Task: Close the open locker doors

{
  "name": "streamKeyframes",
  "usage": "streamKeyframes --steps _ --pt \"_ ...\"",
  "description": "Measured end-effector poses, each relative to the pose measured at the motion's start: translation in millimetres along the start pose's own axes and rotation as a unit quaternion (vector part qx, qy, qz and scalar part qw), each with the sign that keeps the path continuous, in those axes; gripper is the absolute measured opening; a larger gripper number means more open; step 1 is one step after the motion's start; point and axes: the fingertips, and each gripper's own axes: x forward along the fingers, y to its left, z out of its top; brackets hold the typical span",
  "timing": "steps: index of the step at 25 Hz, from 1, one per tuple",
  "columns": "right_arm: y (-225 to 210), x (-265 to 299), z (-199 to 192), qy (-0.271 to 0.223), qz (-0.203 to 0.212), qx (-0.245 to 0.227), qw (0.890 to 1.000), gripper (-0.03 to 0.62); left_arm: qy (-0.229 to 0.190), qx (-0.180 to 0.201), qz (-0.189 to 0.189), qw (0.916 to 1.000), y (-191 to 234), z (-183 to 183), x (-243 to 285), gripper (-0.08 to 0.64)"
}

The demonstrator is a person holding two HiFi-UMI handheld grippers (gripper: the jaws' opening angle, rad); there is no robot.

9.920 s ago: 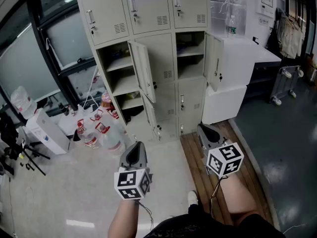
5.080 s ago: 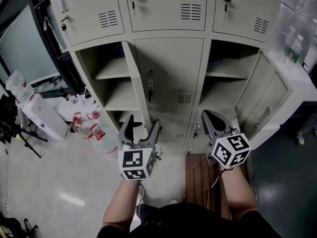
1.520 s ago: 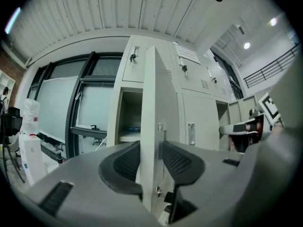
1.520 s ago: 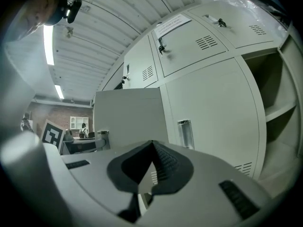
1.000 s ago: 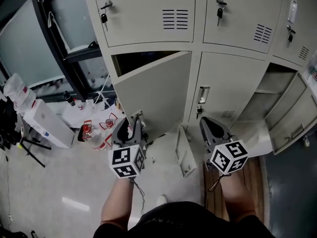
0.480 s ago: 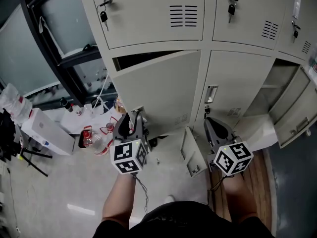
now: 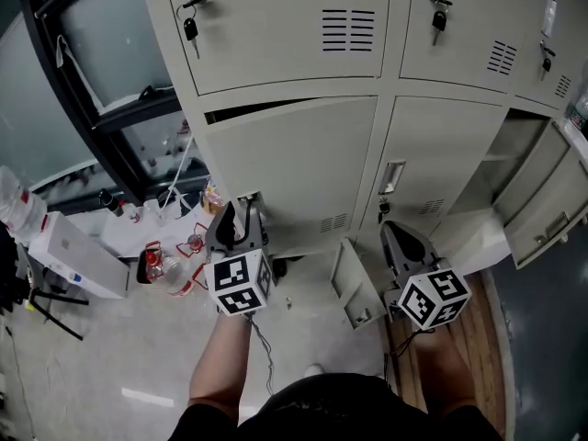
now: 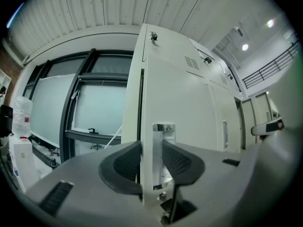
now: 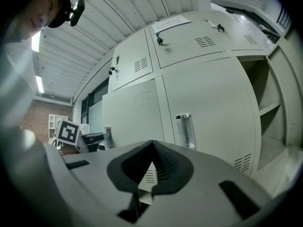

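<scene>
My left gripper [image 7: 241, 217] clamps the door [image 7: 294, 163] edge; right gripper [image 7: 401, 239] is pinched shut, empty. Bottles [image 7: 163, 266] crowd the pale floor [image 7: 110, 347] under the window [image 7: 92, 53].

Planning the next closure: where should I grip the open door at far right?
Pinch the open door at its free edge beside the handle, jaws straddling the thin sheet, coming from the front. It stands swung wide, and that edge likely gives most leverage. Open the shut right hand-held gripper first.
</scene>
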Motion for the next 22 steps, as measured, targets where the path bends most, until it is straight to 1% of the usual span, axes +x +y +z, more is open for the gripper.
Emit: streamKeyframes --steps 6,12,18,22 --pt "-1.9 -1.3 -3.5 0.001 -0.011 0.003 1.000 0.000 0.003 0.003 0.004 1.0000 3.0 0.0 13.2 0.143" --pt "-5.7 -3.9 -9.0 0.003 -0.018 0.009 1.000 0.000 -0.001 0.017 0.015 0.9997 5.5 2.3 22.1 0.143" --pt "-8.6 -6.9 -14.3 0.006 -0.025 0.015 1.000 0.000 -0.007 0.021 0.036 0.9991 9.0 1.6 27.1 0.169" --pt "-9.6 -8.5 -17.6 0.007 -0.028 0.020 0.999 0.000 -0.015 0.031 0.055 0.9979 8.7 3.6 28.4 0.176"
